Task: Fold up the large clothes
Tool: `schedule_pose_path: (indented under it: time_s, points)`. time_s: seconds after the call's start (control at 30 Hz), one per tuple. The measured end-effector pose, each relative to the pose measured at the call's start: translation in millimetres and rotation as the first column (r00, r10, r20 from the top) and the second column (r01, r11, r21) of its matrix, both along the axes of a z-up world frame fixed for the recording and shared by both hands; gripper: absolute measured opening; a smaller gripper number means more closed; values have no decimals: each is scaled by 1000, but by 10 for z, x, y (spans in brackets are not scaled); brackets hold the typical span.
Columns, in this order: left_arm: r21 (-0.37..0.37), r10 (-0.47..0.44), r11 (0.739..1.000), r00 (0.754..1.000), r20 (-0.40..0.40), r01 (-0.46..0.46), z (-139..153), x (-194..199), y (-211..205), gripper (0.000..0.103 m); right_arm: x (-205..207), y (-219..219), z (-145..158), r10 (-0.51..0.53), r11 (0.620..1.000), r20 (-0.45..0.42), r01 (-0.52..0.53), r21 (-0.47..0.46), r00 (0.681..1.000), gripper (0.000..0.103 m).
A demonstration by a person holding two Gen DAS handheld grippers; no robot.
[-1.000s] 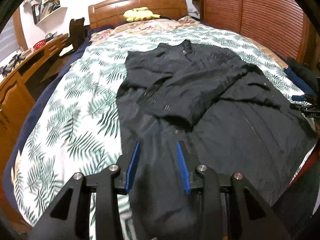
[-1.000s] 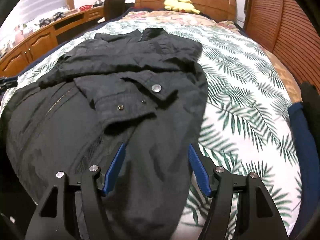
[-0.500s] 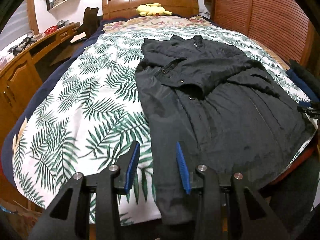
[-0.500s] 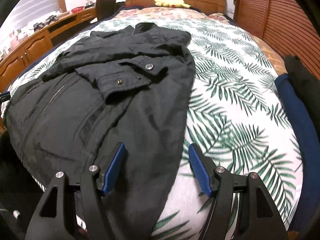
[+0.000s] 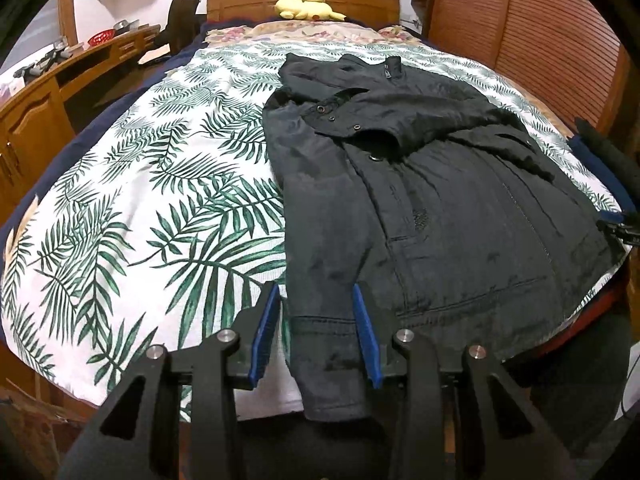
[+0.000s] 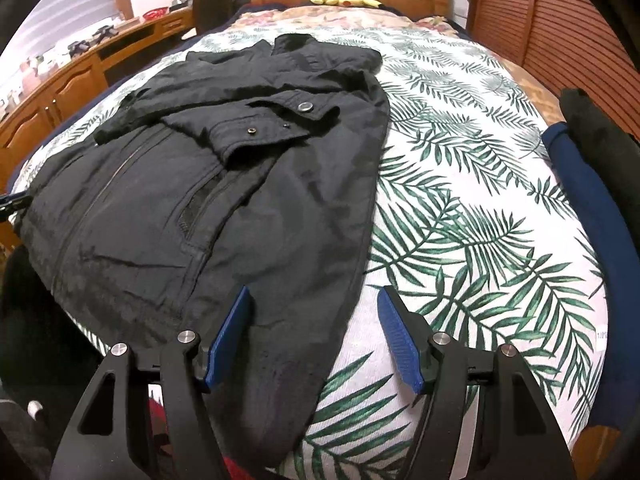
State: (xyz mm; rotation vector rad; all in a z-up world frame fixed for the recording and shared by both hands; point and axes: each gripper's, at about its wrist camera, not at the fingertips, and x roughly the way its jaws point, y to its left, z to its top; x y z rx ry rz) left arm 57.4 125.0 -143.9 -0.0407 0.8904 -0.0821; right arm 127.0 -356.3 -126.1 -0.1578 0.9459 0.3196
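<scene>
We have the black jacket point(image 5: 420, 200) spread front-up on the bed point(image 5: 140, 200), collar toward the headboard and hem hanging a little over the near edge of the leaf-print cover. Both sleeves already lie crossed over the chest, one cuff point(image 6: 256, 132) with its snaps on top, so we judge the sleeve stage done; the body is not yet folded, and the bottom half has still to be brought up toward the collar, perhaps after the sides are narrowed. Our left gripper point(image 5: 316, 332) hovers at the jacket's near left corner with its jaws moderately open; the hem corner shows between the blue pads, but we see no pinch, and we cannot tell whether a pad touches the cloth. Our right gripper point(image 6: 314, 336) sits at the near right corner with its jaws spread wider, the right hem edge showing between them, and it has hold of nothing. Beyond the jacket, a yellow plush toy point(image 5: 308, 8) rests by the headboard, and dark folded clothes point(image 6: 592, 160) lie along the bed's right edge.
</scene>
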Motion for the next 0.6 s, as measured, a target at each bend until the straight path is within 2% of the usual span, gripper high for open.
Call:
schedule_pose_path:
  time_s: [0.4,0.6]
  points:
    - [-18,11,1000,1000,6,-11,-27,-99,-11,36,-69,130,-67,39,999,-19,-39,7,999,68]
    - [-50,17,999,1000,20,-16,-58,-209,-26,36,-98,187,-98,57,998,-18,-57,1,998,67]
